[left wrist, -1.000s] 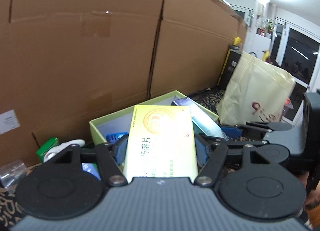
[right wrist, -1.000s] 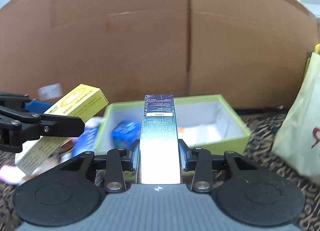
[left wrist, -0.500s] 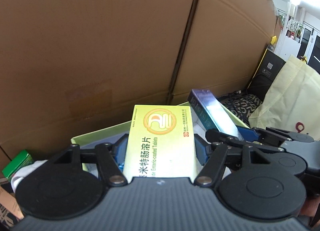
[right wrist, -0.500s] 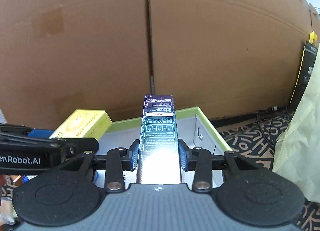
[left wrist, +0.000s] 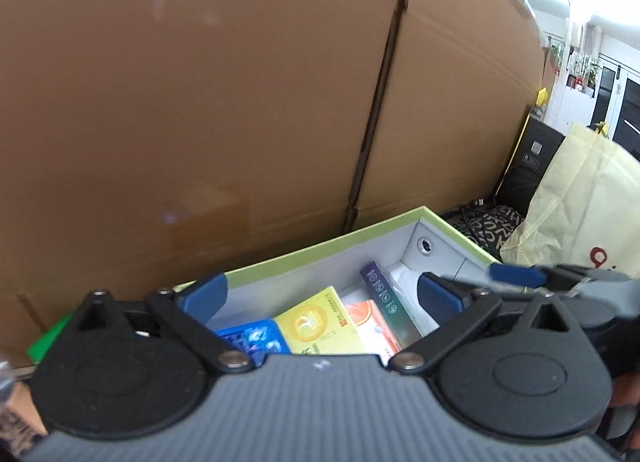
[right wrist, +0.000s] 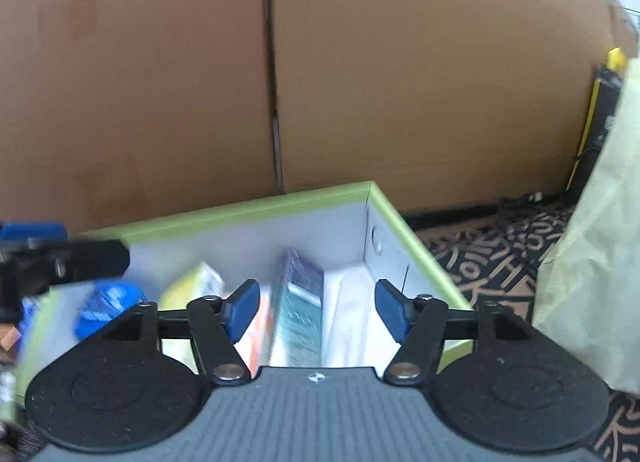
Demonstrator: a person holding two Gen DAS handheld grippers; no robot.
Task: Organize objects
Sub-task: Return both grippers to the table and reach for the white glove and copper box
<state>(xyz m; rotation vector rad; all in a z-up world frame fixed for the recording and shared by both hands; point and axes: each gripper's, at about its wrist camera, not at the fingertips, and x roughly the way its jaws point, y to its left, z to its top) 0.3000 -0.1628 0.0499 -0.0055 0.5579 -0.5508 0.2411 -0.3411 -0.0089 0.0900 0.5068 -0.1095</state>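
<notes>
Over the green-rimmed box (left wrist: 320,250), my left gripper (left wrist: 320,296) has its jaws opening wide, with nothing between the pads. The yellow tablet box (left wrist: 316,324) lies free inside the box below them, between a blue packet (left wrist: 252,338) and an orange-white box (left wrist: 372,326). My right gripper (right wrist: 318,310) is also opening, and its pads stand clear of the long dark box (right wrist: 298,302). That long dark box (left wrist: 390,310) is blurred and rests tilted inside the green-rimmed box (right wrist: 240,209). The yellow tablet box (right wrist: 196,290) shows to the left of it. The left gripper's fingers (right wrist: 60,258) show at the left edge.
A tall cardboard wall (left wrist: 240,101) rises right behind the box. A cream fabric bag (right wrist: 592,242) stands to the right on patterned carpet (right wrist: 500,254). A black case (left wrist: 528,165) leans further back. A small green item (left wrist: 48,342) lies to the left of the box.
Both grippers have opened and let go. The yellow box and the long dark box have dropped into the green-rimmed box. Both grippers came closer over it.
</notes>
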